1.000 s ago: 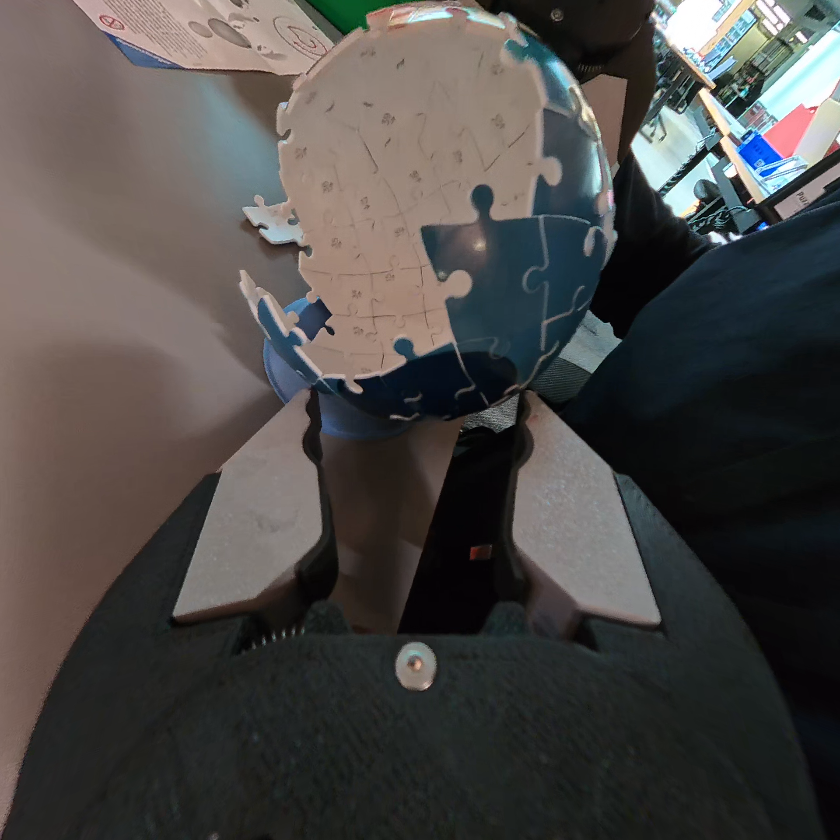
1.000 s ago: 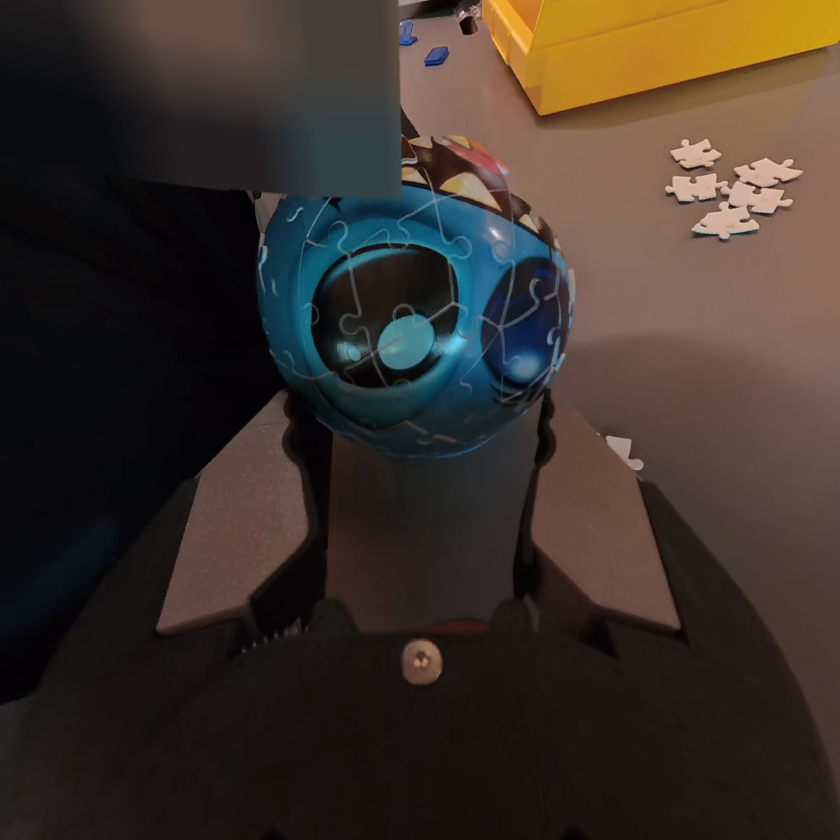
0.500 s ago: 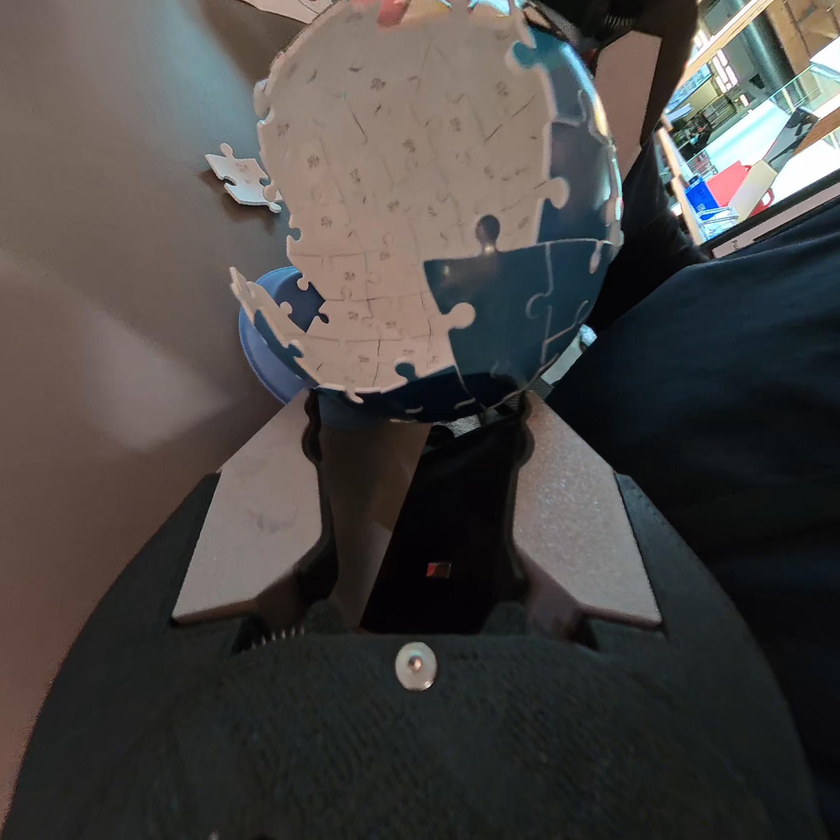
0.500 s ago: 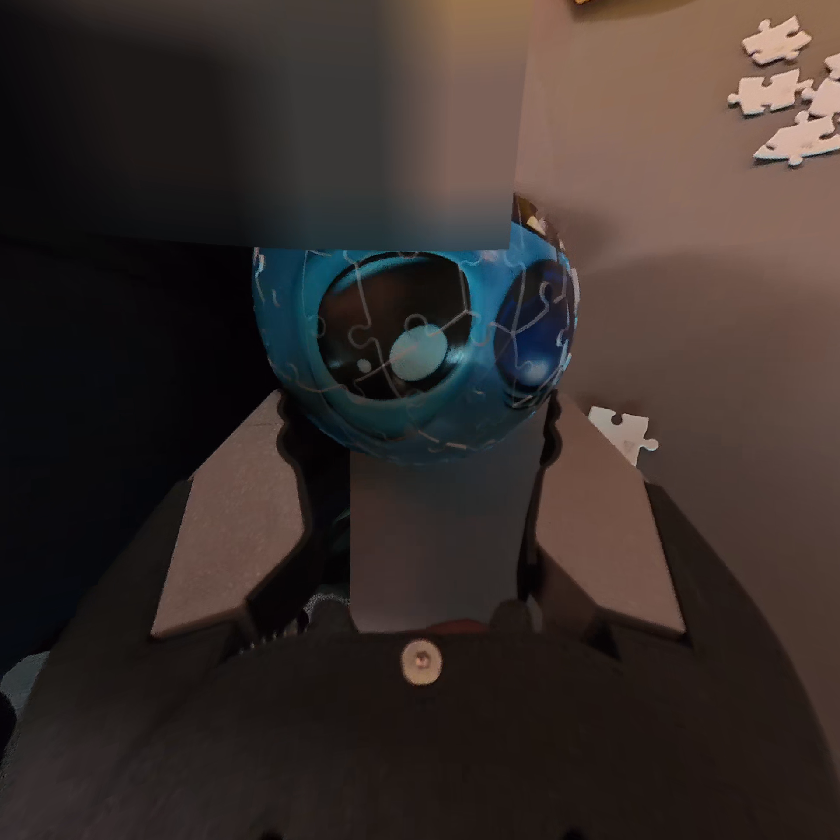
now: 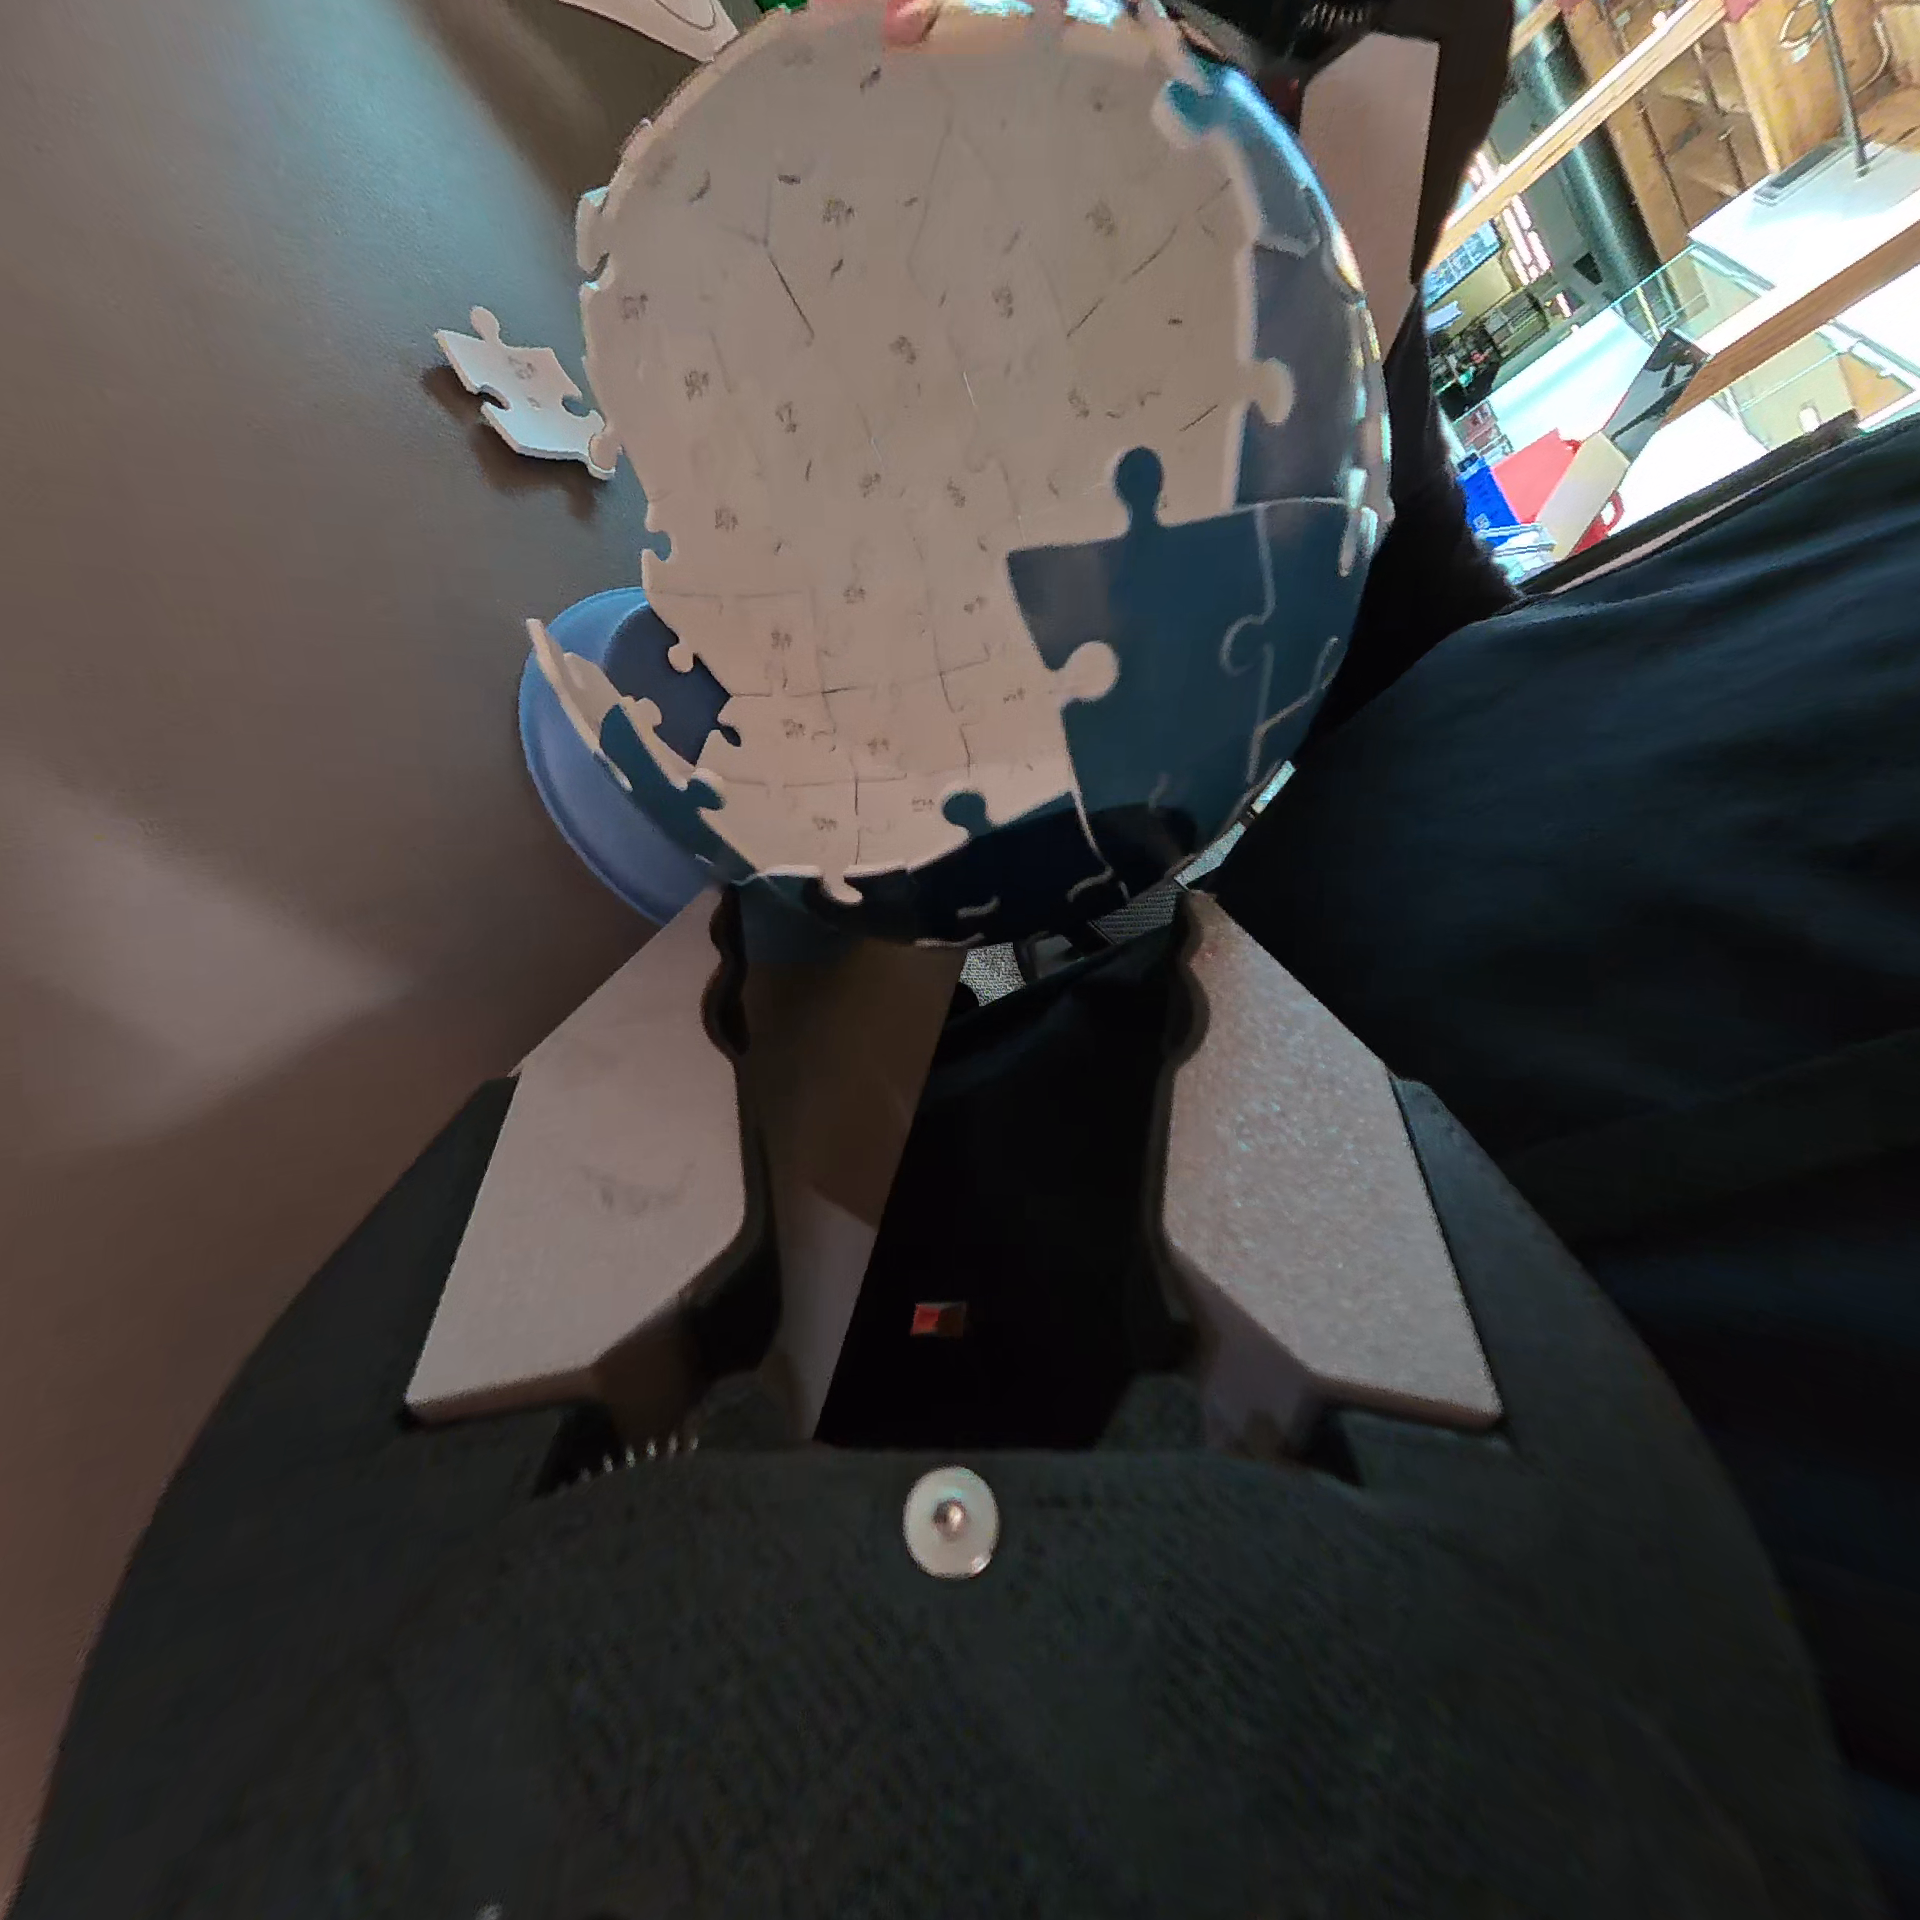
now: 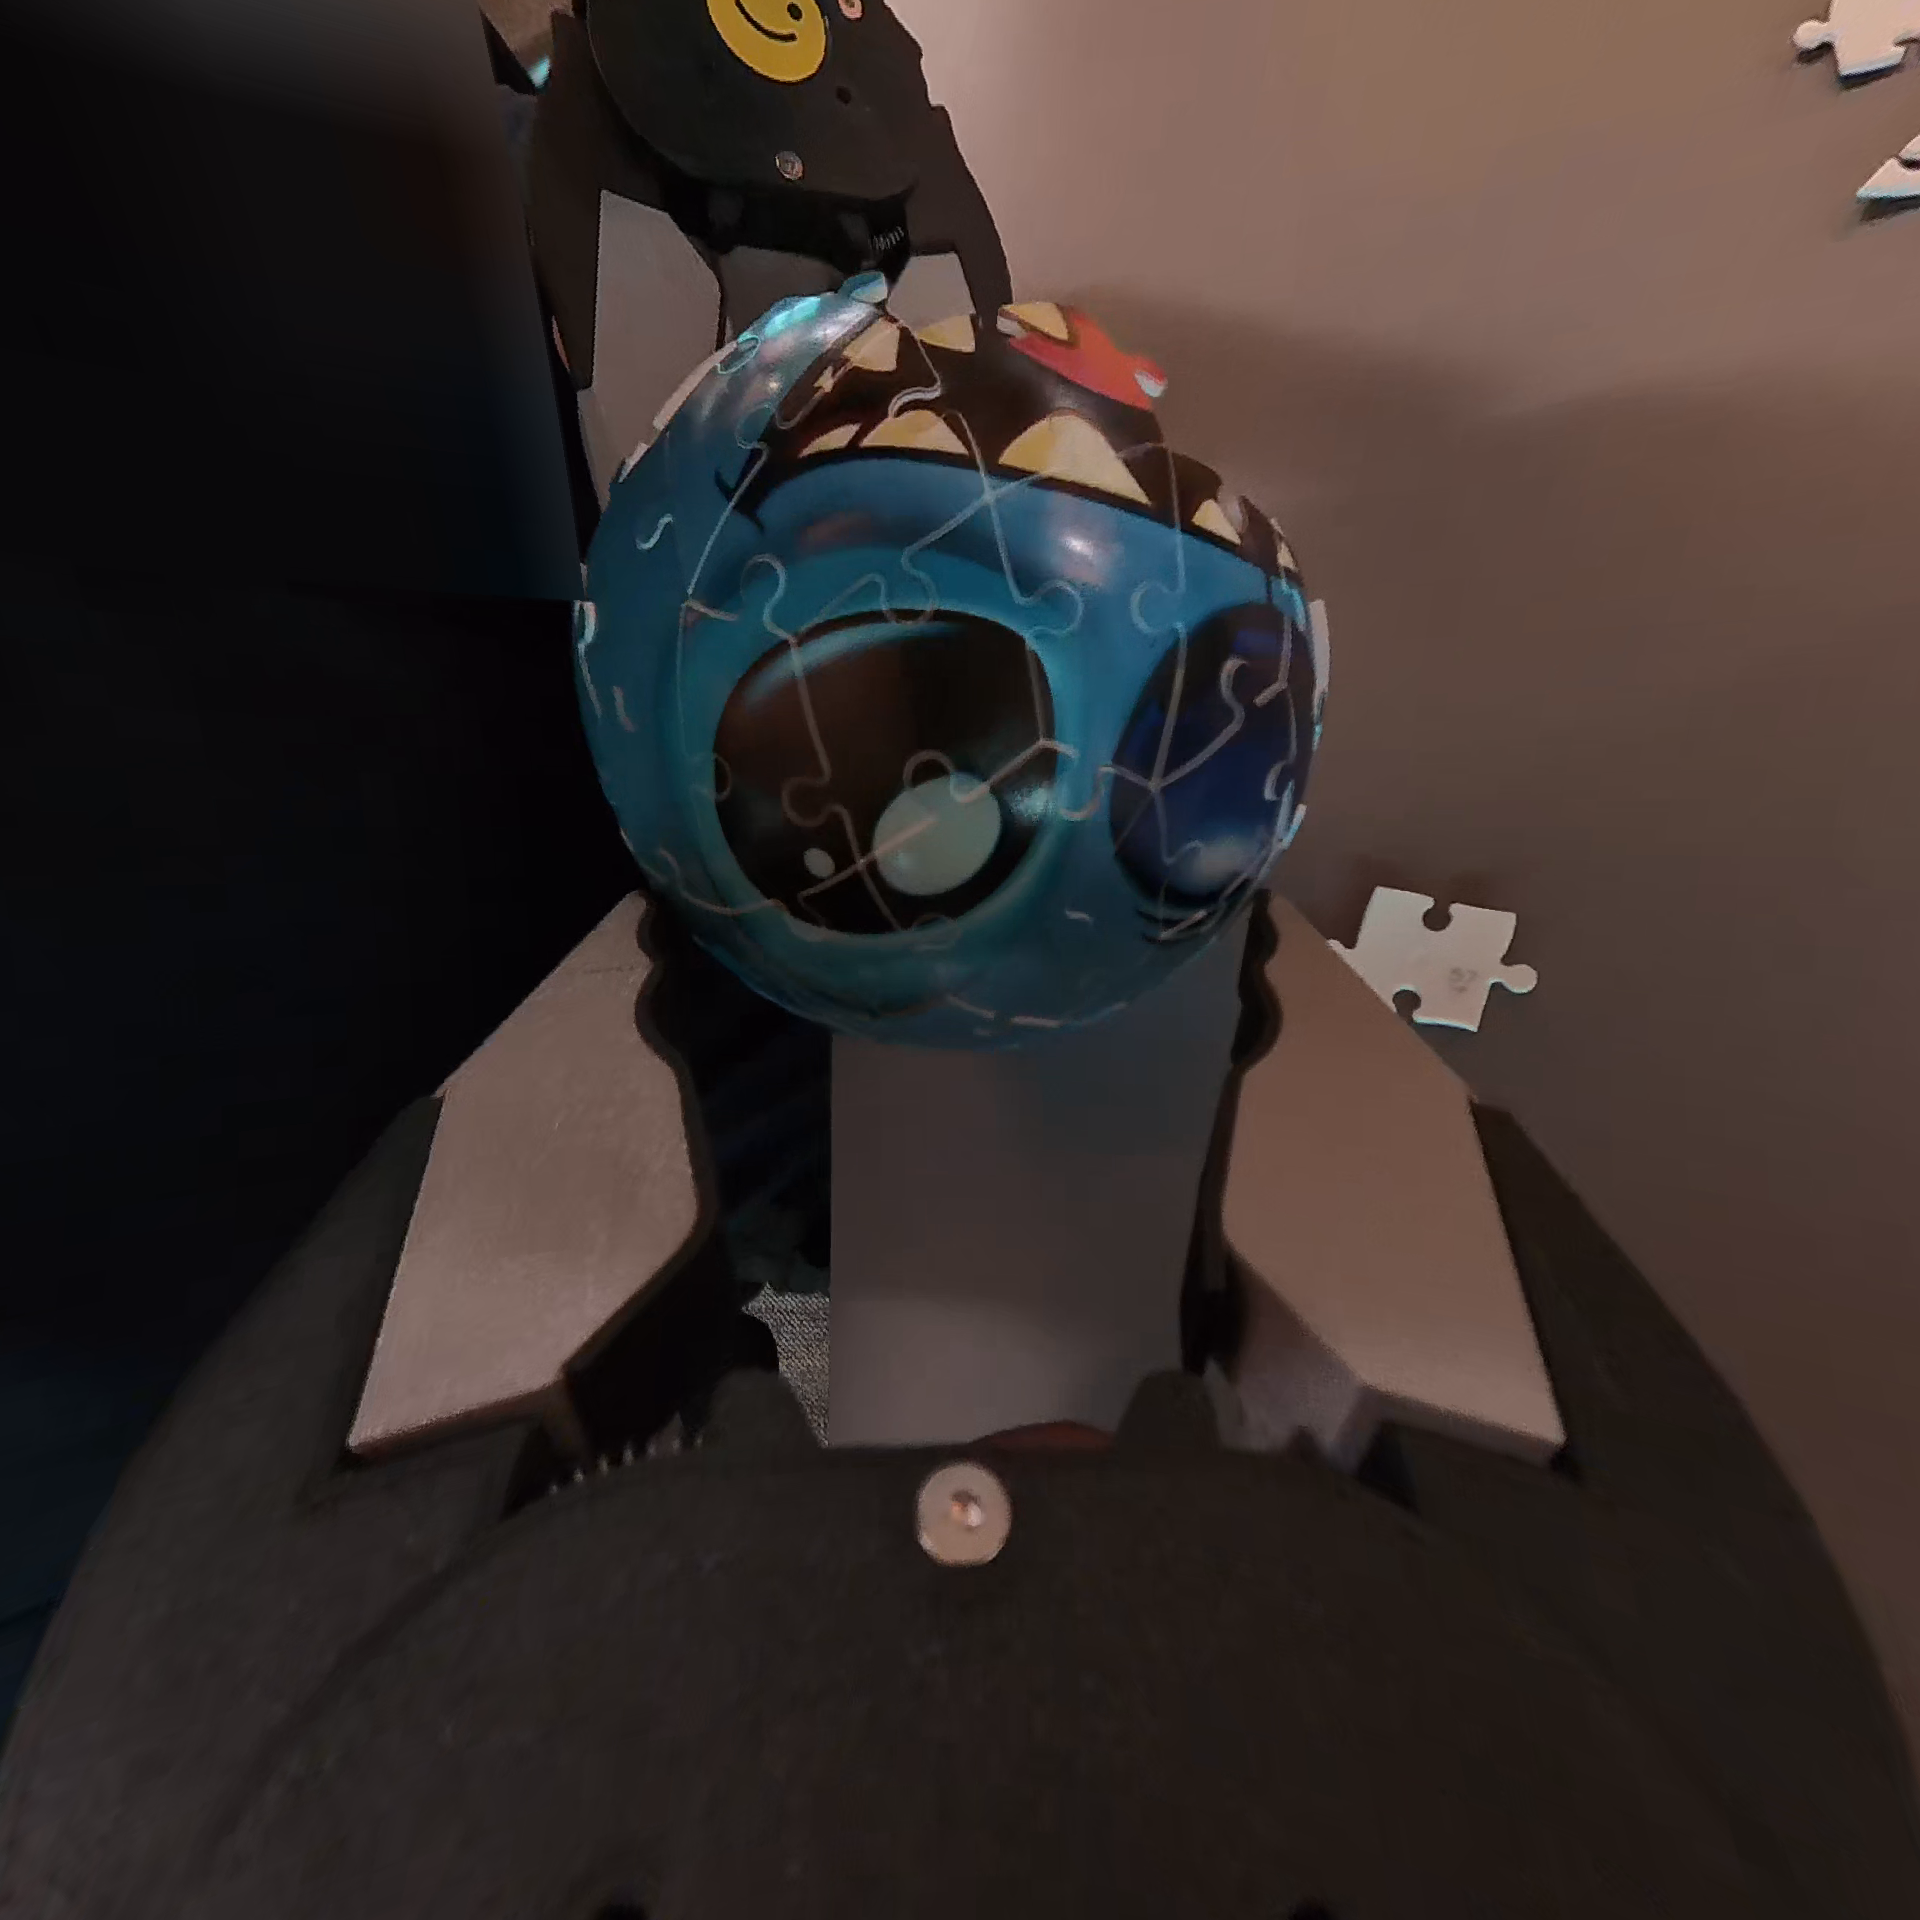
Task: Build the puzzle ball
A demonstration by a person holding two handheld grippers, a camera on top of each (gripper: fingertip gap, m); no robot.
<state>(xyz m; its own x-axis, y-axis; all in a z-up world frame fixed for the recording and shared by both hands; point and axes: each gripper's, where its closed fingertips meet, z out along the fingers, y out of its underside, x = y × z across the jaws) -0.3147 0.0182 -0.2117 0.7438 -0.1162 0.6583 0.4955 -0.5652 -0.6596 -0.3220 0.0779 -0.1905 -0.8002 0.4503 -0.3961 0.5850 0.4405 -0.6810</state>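
The puzzle ball [image 6: 951, 707] is sitting between 2 tools, raised off the bench [image 6: 1558, 623] at the person's side of it. In the right wrist view it is showing its printed face: blue, with a large dark eye, a darker blue patch beside it and a band of pale teeth above. The right tool [image 6: 951, 935] is gripping it, both fingers pressing against its lower flanks. The left tool [image 6: 831, 260] is showing beyond the ball in that view, its tips touching the ball's far edge.

In the left wrist view the puzzle ball [image 5: 935, 468] is presenting its open side, with the white backs of the joined pieces facing the camera and blue pieces curving round on the right. The left tool [image 5: 956, 925] is clamping the lower rim of this shell, its fingers standing apart at the width of the rim.

A blue round stand [image 5: 592, 748] is resting on the bench [image 5: 208, 623] just behind the ball. 1 loose white piece [image 5: 520, 395] is lying near it. Another loose piece [image 6: 1439, 966] is lying just beside the right tool's finger, and more white pieces [image 6: 1870, 42] are lying well apart at the far corner.
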